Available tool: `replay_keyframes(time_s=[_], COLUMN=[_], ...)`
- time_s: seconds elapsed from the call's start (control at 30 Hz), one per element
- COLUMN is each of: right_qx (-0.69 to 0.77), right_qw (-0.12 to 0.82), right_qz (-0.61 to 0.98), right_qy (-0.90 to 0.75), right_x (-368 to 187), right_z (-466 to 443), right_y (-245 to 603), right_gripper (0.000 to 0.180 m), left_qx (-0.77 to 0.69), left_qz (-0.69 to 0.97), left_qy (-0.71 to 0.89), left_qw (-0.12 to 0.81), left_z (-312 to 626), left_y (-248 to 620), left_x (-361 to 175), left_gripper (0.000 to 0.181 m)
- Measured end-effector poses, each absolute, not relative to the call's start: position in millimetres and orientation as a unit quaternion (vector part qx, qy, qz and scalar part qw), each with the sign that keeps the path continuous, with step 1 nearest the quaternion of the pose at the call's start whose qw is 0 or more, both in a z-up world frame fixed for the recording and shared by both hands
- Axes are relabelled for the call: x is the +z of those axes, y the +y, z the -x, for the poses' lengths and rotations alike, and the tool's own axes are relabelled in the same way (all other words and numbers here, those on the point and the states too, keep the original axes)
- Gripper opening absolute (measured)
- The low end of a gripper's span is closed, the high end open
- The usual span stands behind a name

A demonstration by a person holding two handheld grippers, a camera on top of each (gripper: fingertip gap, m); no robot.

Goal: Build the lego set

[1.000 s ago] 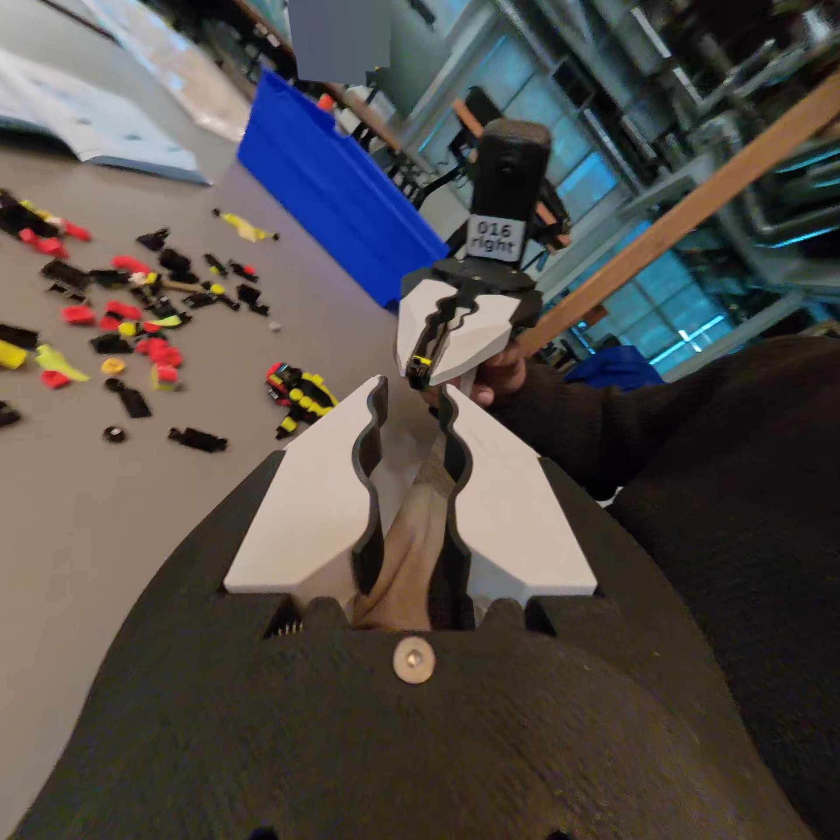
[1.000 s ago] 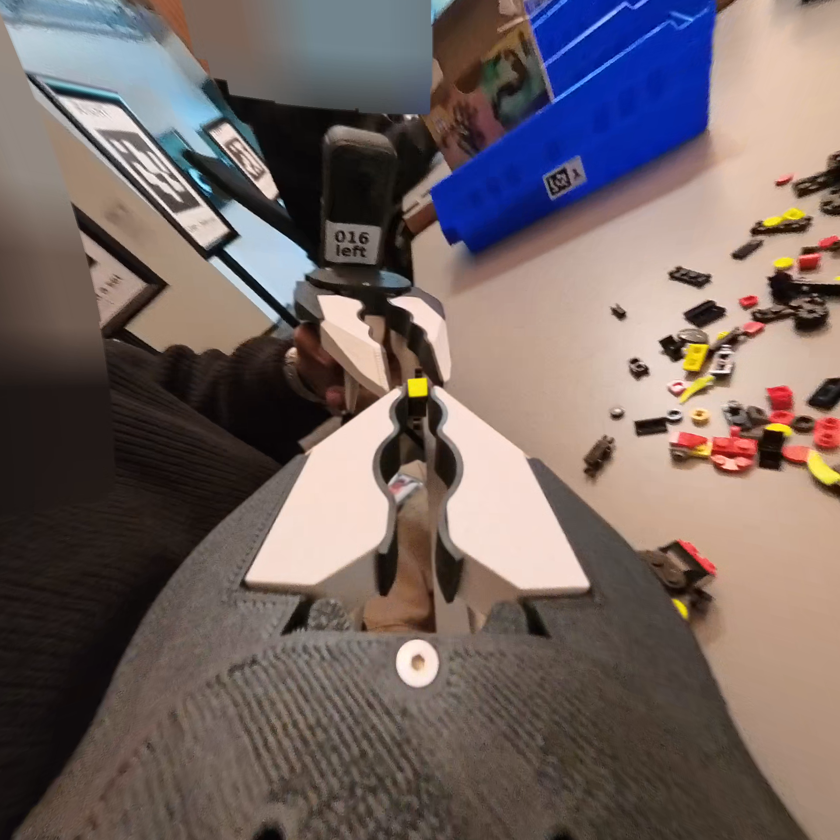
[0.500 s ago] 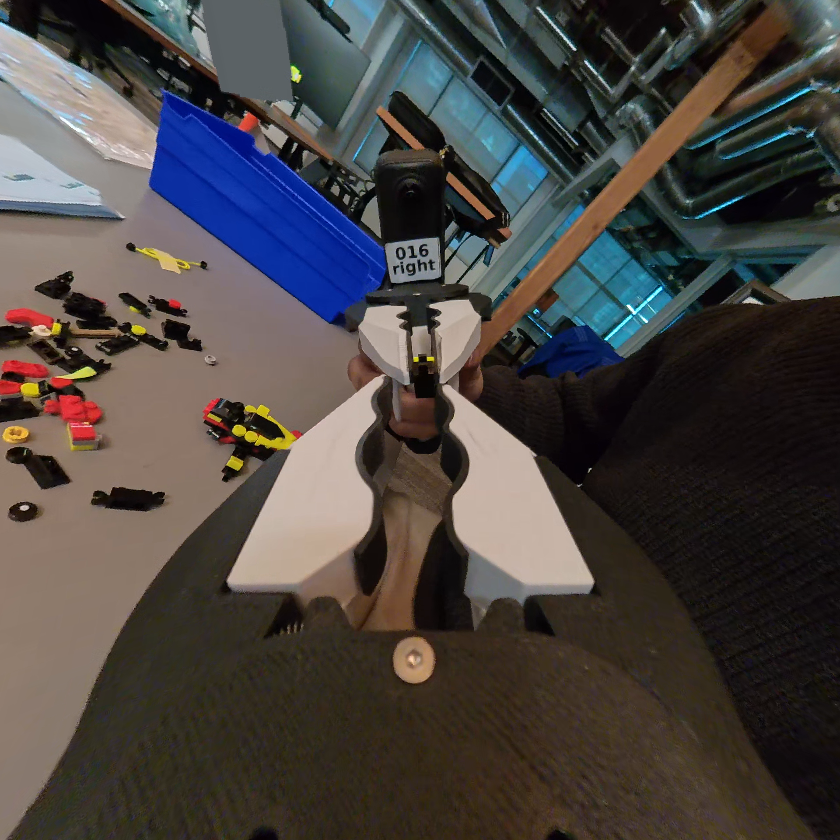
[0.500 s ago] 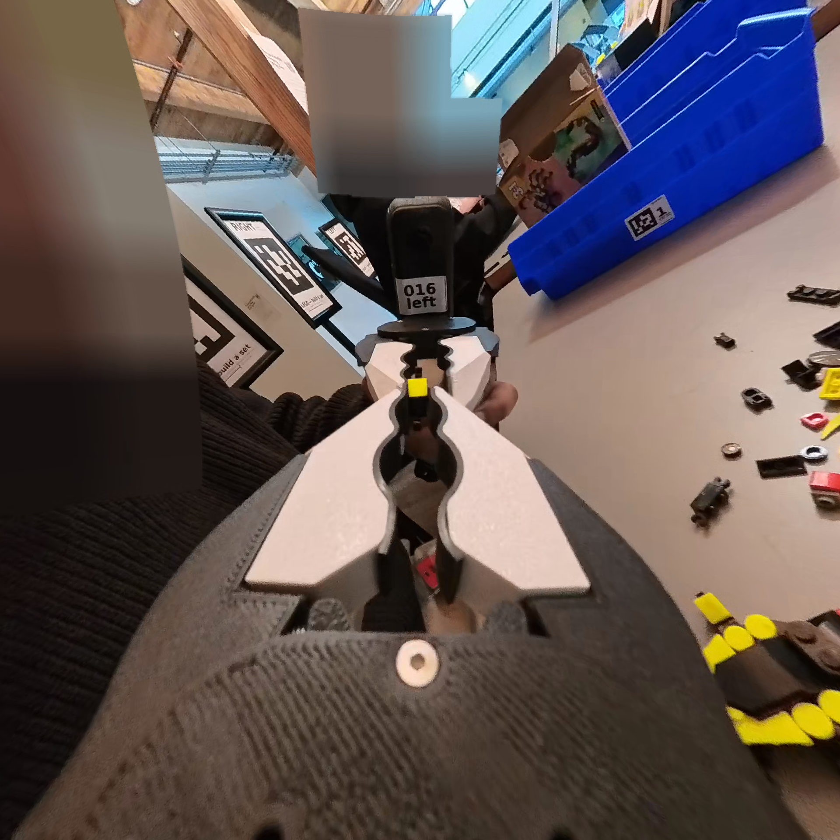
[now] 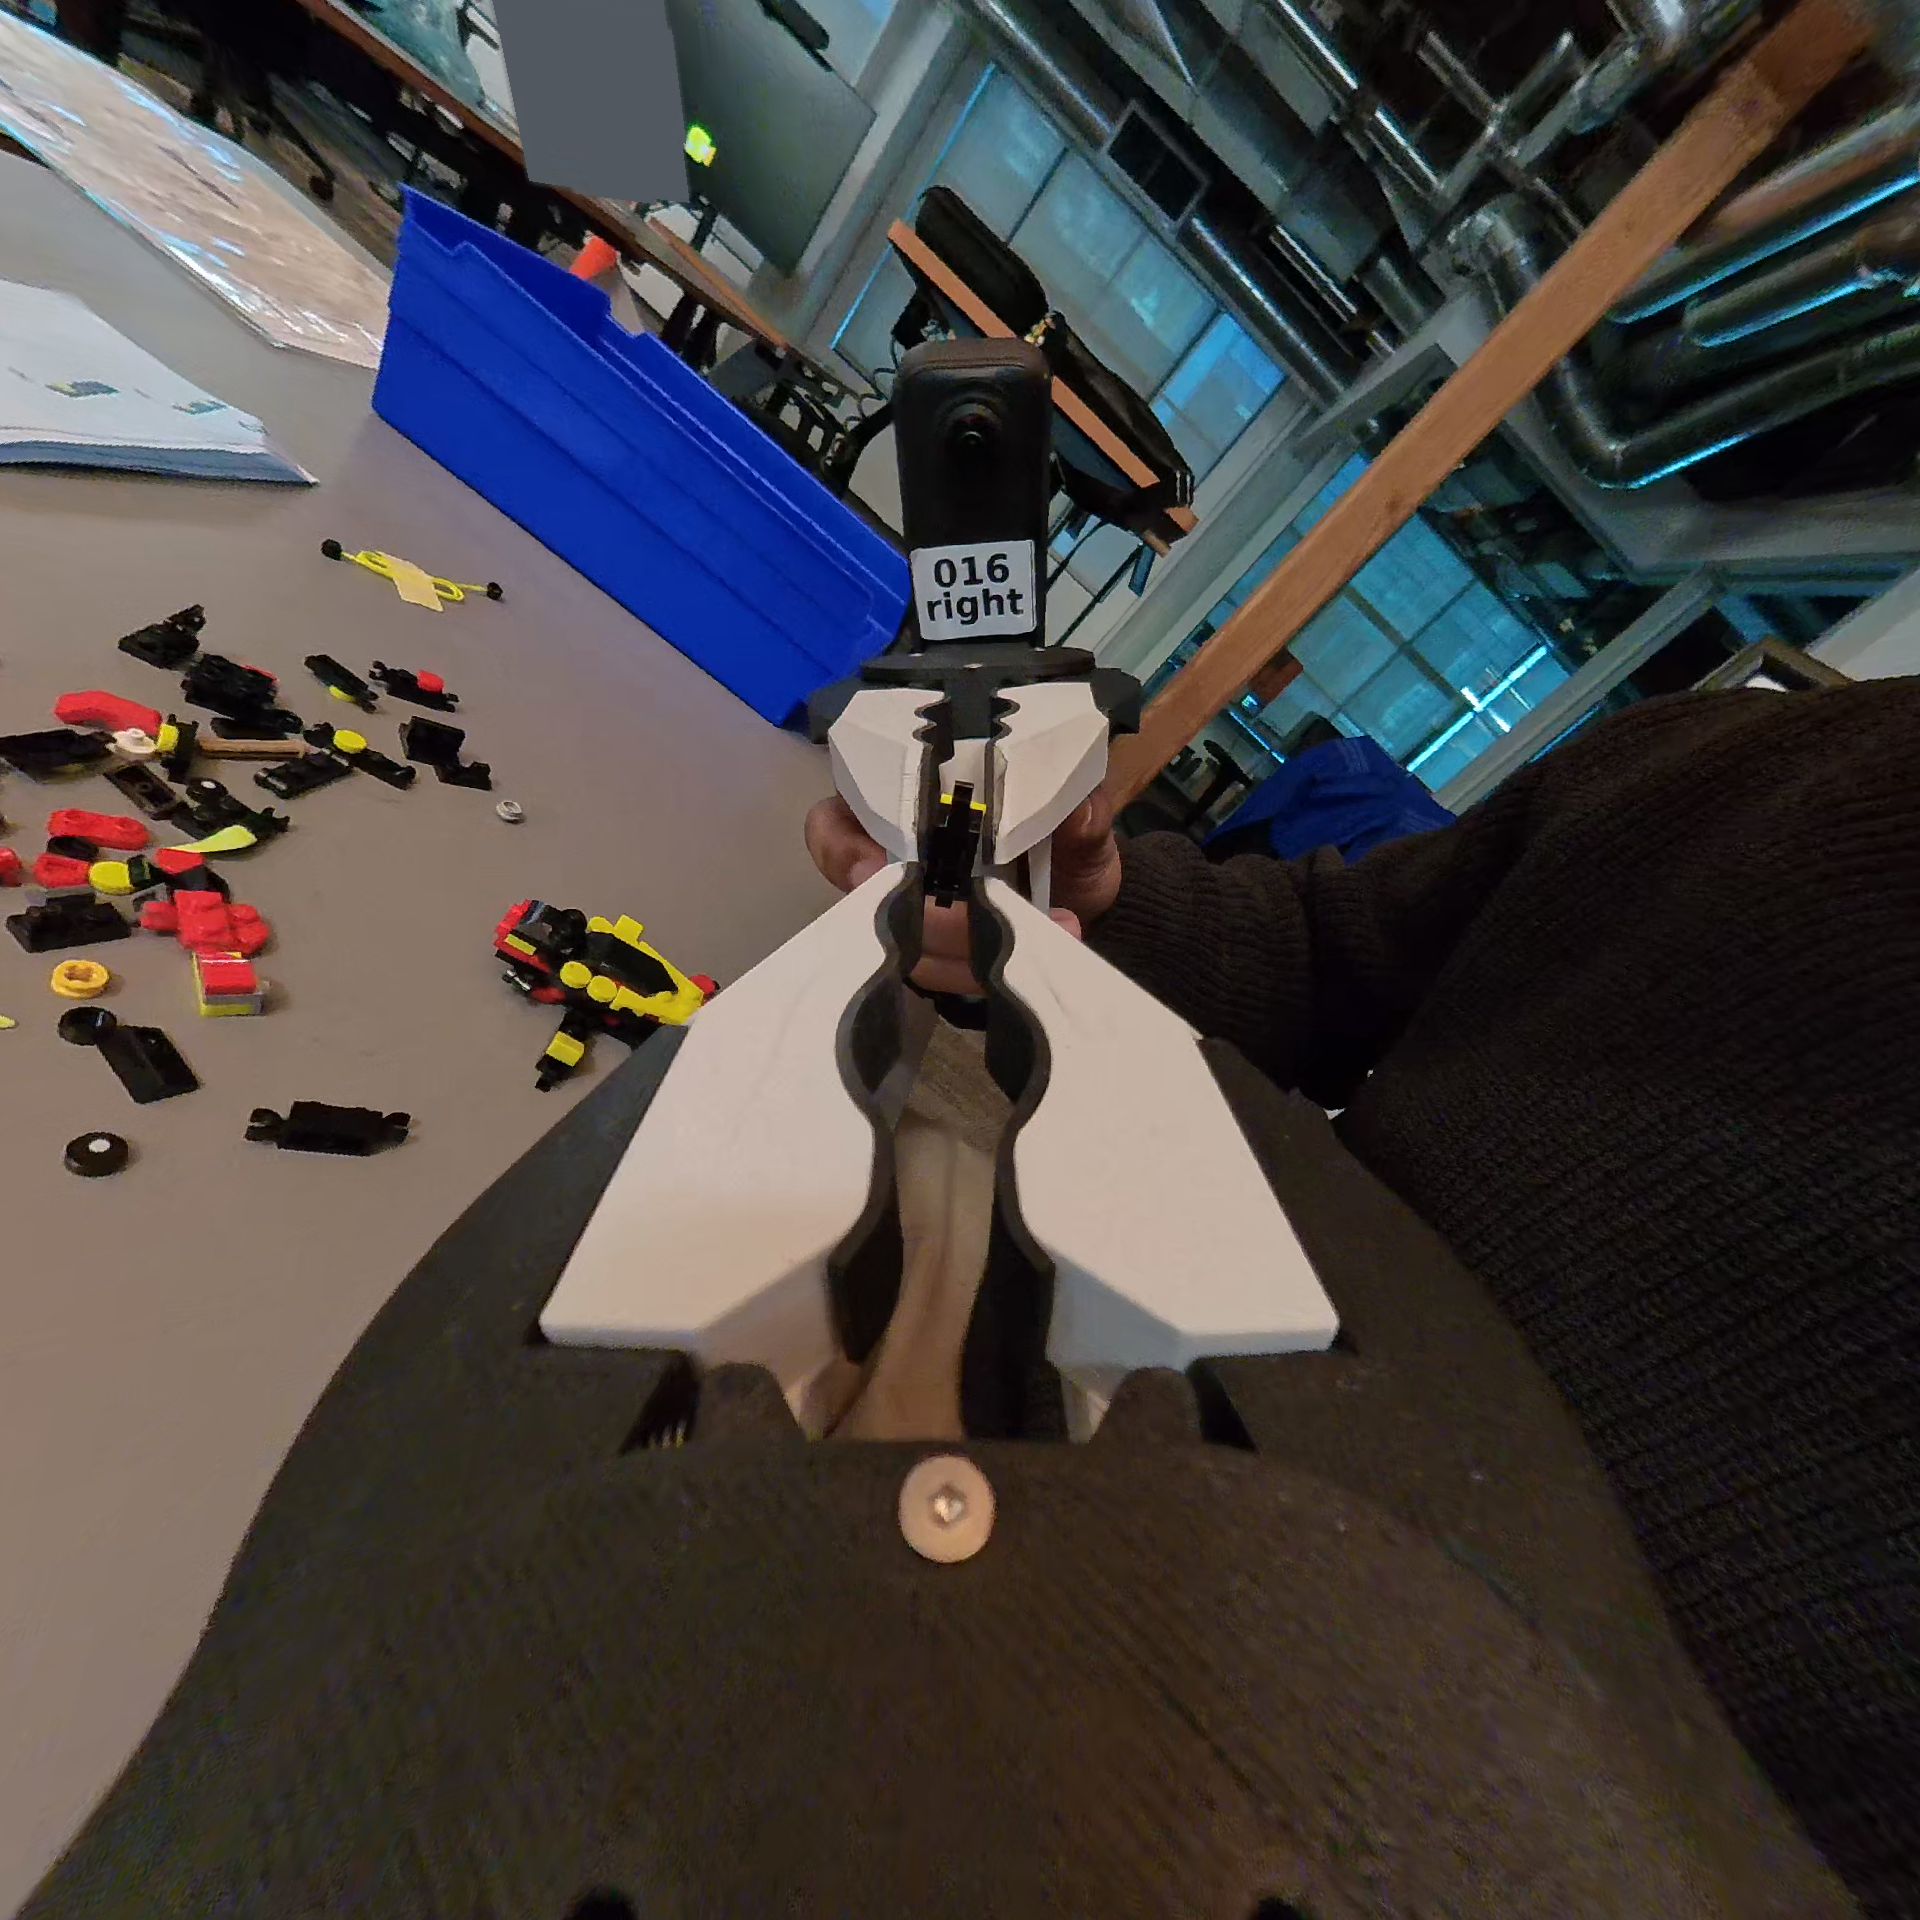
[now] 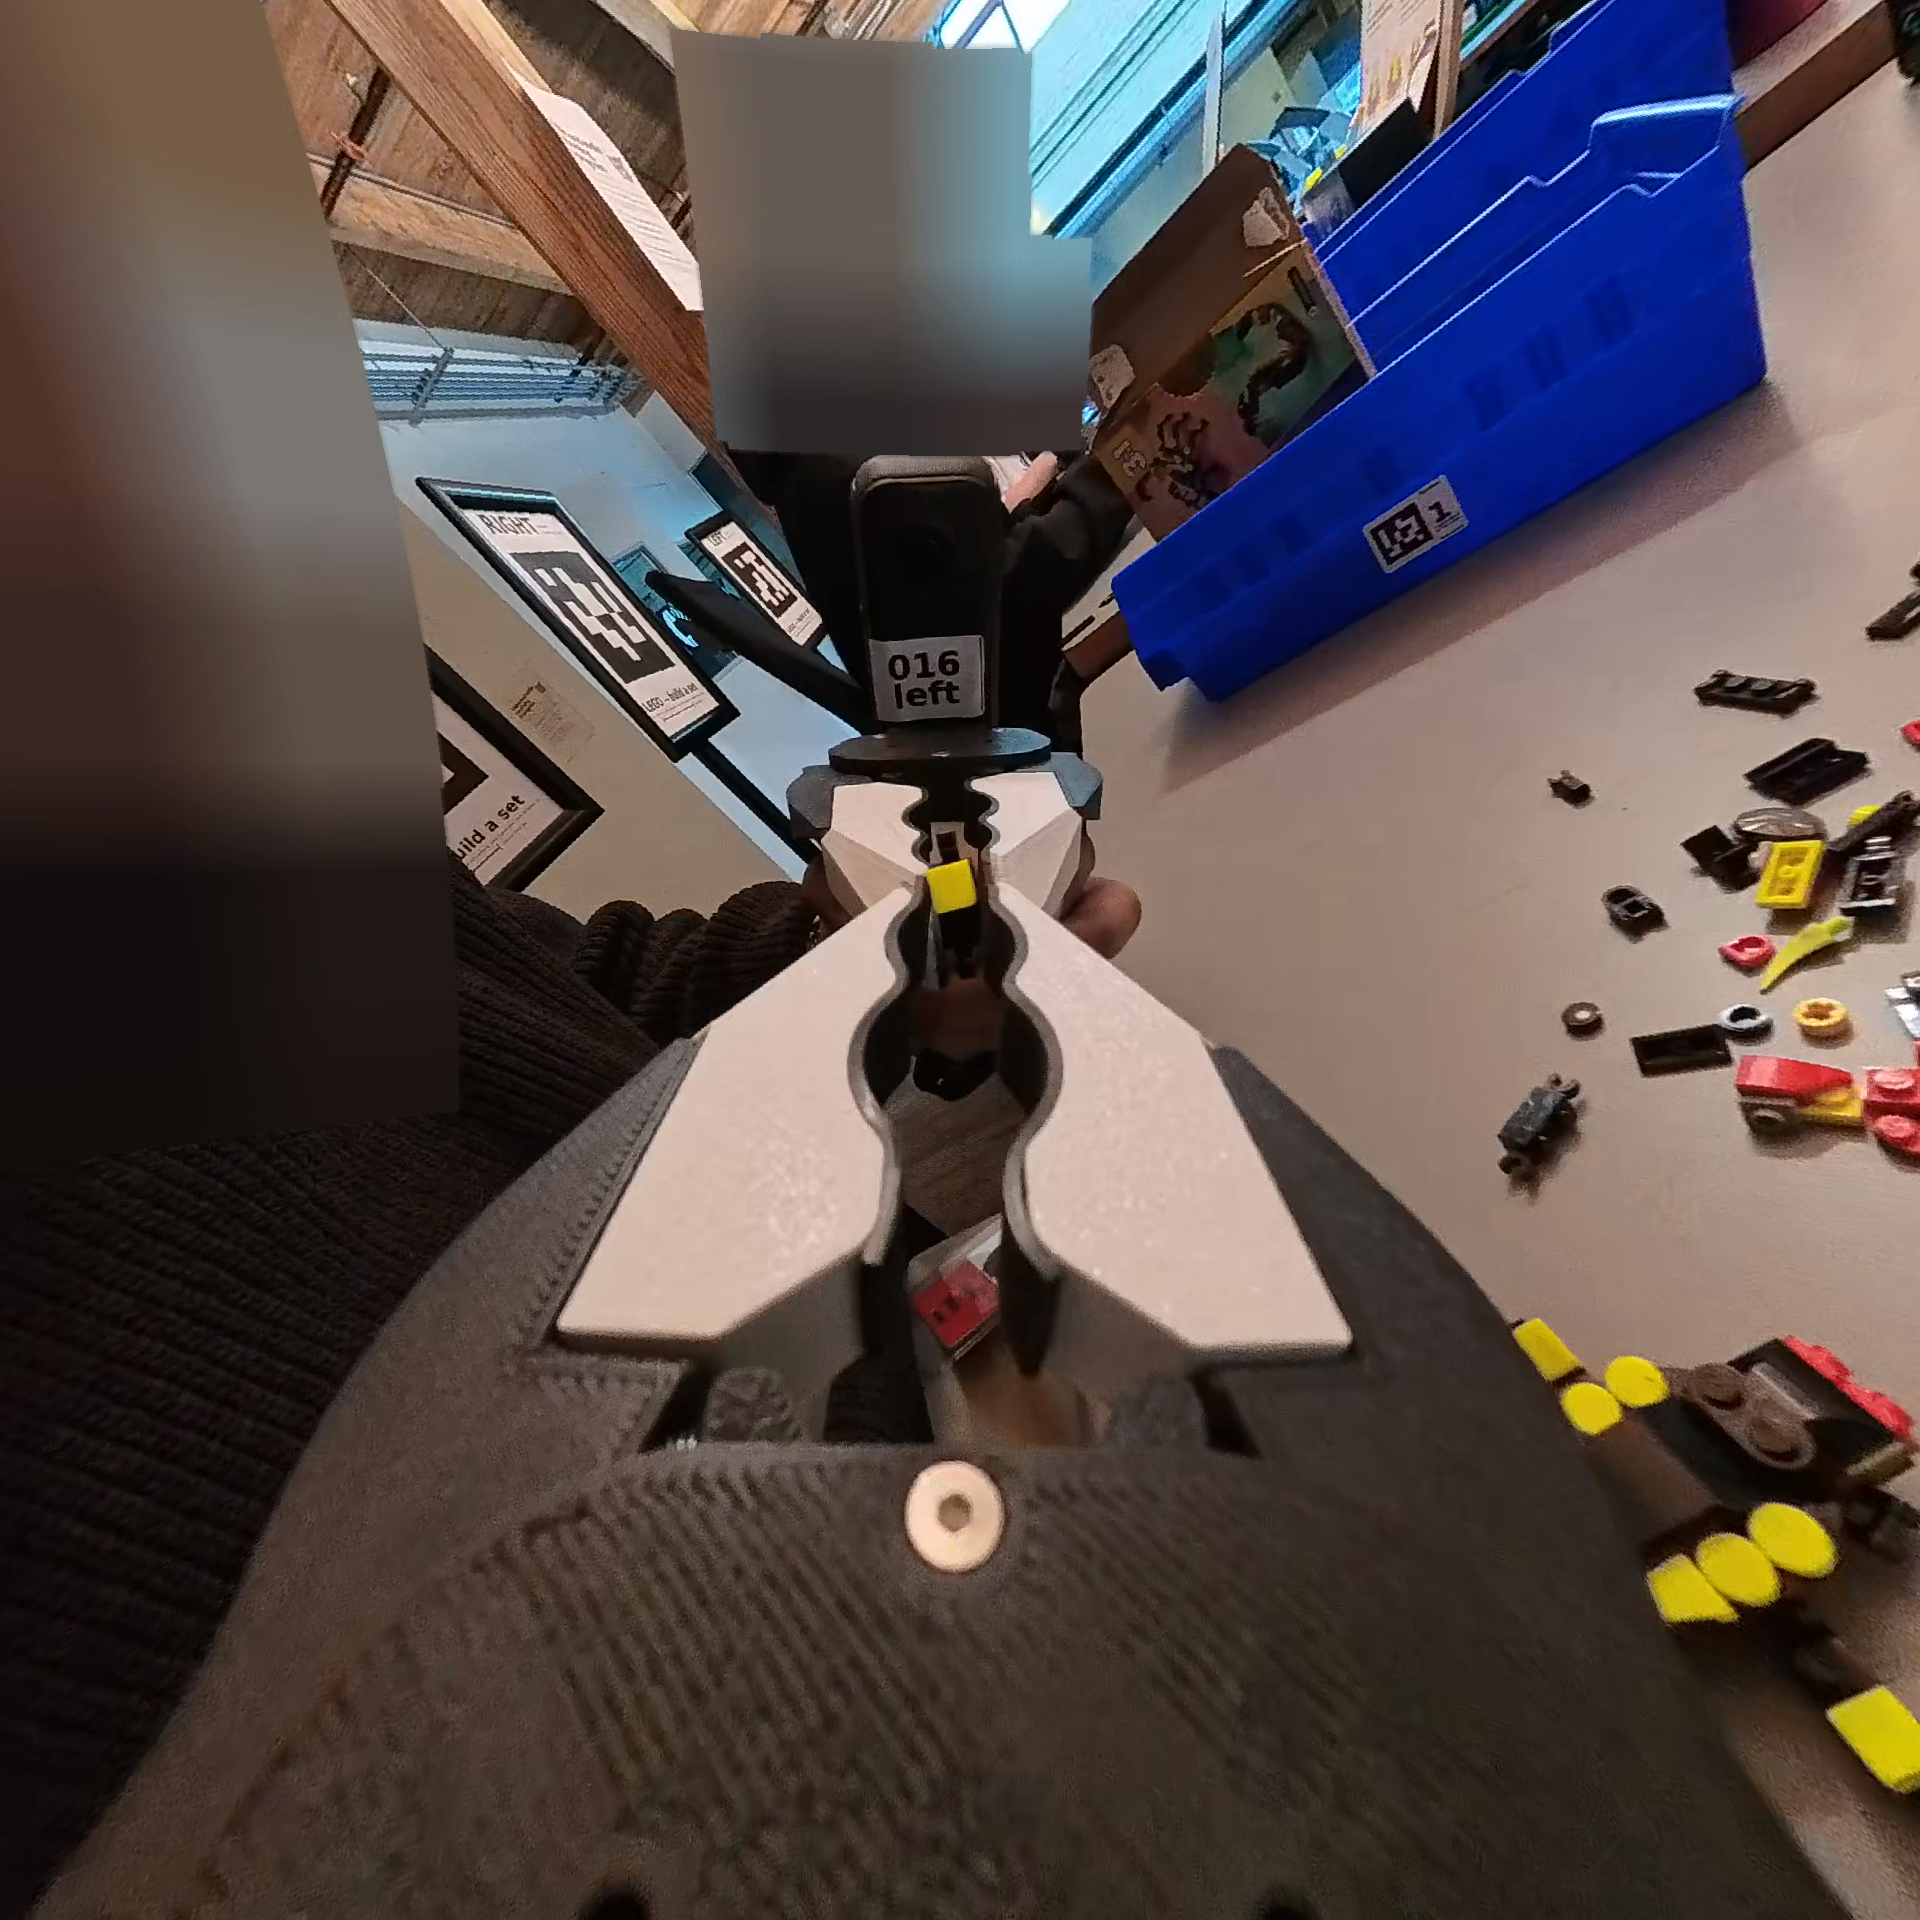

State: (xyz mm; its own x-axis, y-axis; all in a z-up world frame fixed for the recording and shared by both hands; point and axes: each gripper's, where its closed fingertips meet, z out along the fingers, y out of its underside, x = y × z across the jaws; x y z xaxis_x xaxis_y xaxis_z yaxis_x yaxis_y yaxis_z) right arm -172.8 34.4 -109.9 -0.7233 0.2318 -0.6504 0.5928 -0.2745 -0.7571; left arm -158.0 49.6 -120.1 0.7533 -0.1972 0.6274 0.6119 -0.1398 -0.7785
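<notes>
My two grippers meet tip to tip in the air above the grey table [image 5: 312, 1299]. My right gripper [image 6: 951, 914] is shut on a small black piece with a yellow tile [image 6: 951, 888] at its fingertips. My left gripper [image 5: 943, 888] has its jaws drawn in around the near end of the same piece [image 5: 953, 847]. The right gripper [image 5: 961, 800] faces me in the left wrist view, and the left gripper [image 6: 945, 847] faces me in the right wrist view. A partly built black, yellow and red model [image 5: 597, 966] lies on the table, also in the right wrist view [image 6: 1756, 1455].
Several loose red, black and yellow pieces [image 5: 156, 831] [image 6: 1808, 862] are scattered on the table. A blue bin [image 5: 623, 457] [image 6: 1507, 416] stands at the far edge, with a cardboard box [image 6: 1216, 353] beside it. An open booklet [image 5: 104, 416] lies far left. A dark sleeve [image 5: 1558, 1039] fills the right. Less than 4 cm separates the two grippers' tips.
The two grippers have swung level and come together tip to tip. My left gripper was open and has closed in around the piece that the right gripper holds.
</notes>
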Motion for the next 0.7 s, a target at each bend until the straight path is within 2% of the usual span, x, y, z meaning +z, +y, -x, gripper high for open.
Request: replay_keyframes(time_s=[0.37, 0.7], right_qx=[-0.717, -0.697], right_qw=[0.116, 0.074], right_qz=[-0.35, -0.334], right_qy=[0.591, 0.63], right_x=[-111.7, -116.9], right_z=[176.0, 174.9], right_y=[38.5, 38.9], right_gripper=[0.014, 0.006], left_qx=[-0.325, -0.325], left_qz=[0.678, 0.693], left_qy=[-0.166, -0.161], left_qw=[0.638, 0.623], left_z=[163.3, 159.1], left_y=[48.0, 49.4], left_x=[-120.4, -127.2], left_gripper=[0.006, 0.006])
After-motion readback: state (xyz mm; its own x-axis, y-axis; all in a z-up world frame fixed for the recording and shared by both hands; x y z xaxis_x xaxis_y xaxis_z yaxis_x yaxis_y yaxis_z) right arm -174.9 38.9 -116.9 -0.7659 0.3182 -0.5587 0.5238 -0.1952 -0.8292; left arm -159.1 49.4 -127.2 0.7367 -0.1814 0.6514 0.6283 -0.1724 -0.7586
